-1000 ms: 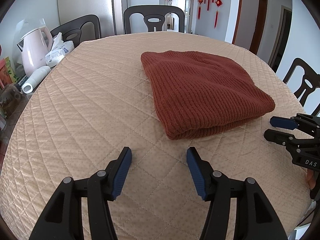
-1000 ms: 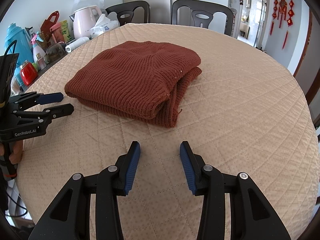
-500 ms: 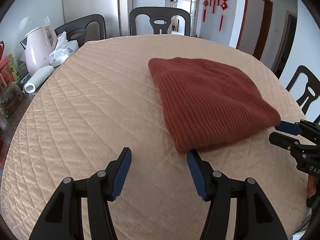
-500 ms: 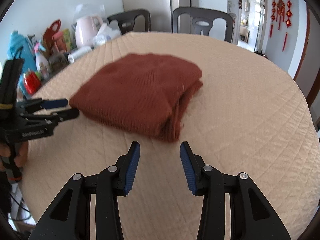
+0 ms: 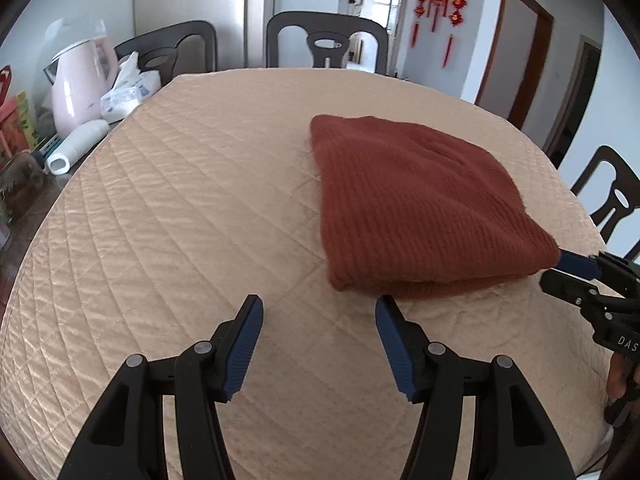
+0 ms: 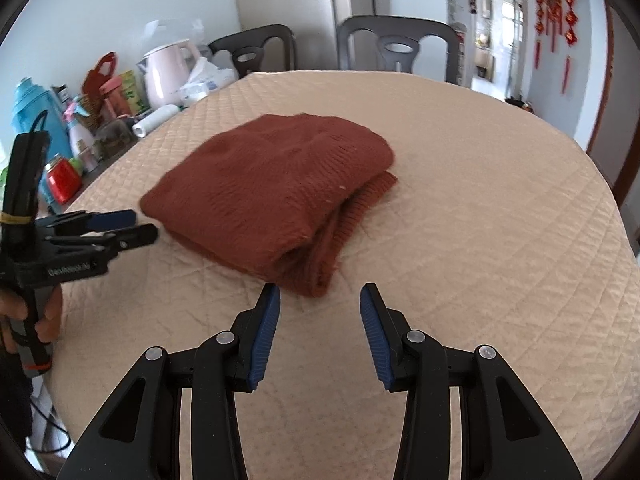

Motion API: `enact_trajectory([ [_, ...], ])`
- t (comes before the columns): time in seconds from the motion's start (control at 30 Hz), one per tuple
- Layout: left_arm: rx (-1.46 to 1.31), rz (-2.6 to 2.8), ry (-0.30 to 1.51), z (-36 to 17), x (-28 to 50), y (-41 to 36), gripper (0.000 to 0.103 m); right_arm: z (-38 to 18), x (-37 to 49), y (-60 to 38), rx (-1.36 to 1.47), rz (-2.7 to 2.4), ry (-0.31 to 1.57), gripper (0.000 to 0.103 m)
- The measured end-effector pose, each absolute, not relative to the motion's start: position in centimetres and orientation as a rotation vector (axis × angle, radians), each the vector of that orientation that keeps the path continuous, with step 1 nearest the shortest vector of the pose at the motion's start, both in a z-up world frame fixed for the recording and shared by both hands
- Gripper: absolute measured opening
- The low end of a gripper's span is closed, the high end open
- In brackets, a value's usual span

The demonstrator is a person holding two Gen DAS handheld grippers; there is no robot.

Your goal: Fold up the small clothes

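Note:
A rust-red knitted sweater (image 5: 416,200) lies folded into a thick rectangle on the beige quilted tablecloth (image 5: 192,208); it also shows in the right wrist view (image 6: 280,192). My left gripper (image 5: 319,310) is open and empty, just short of the sweater's near left corner. My right gripper (image 6: 320,298) is open and empty, just short of the sweater's near right corner, where the folded layers show. Each gripper appears in the other's view, the right one (image 5: 568,270) and the left one (image 6: 136,226), both close beside the sweater's near edge.
A pink kettle (image 5: 80,80), a tissue pack (image 5: 128,94), a white bottle (image 5: 76,146) and several bottles and jars (image 6: 60,152) crowd the table's left side. Dark chairs (image 5: 326,46) stand around the table. An open doorway and red hangings are behind.
Both grippers moved forward to the sweater's near edge; it now sits just in front of their fingertips. Their jaws stayed open. The sweater has not moved on the table.

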State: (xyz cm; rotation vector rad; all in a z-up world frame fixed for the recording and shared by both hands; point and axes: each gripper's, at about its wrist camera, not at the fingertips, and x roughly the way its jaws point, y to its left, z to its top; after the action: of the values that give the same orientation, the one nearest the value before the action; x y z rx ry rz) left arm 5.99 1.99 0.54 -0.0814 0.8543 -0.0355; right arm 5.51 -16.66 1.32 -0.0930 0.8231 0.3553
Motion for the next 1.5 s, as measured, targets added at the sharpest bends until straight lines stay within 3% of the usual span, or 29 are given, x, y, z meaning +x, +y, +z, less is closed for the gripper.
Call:
enact_trajectory([
  [0.27, -0.097, -0.046, 0.802, 2.3, 5.8, 2.3, 0.062, 0.2, 8.8, -17.5, -0.077, 0.314, 0.890, 0.044],
  [0.63, -0.063, -0.042, 0.851, 1.1, 4.4, 1.5, 0.062, 2.0, 5.6, -18.9, -0.093, 0.283, 0.843, 0.044],
  [1.5, 0.007, -0.007, 0.864, -0.2, 4.1, 0.5, 0.066, -0.4, 4.0, -16.2, -0.199, 0.343, 0.885, 0.045],
])
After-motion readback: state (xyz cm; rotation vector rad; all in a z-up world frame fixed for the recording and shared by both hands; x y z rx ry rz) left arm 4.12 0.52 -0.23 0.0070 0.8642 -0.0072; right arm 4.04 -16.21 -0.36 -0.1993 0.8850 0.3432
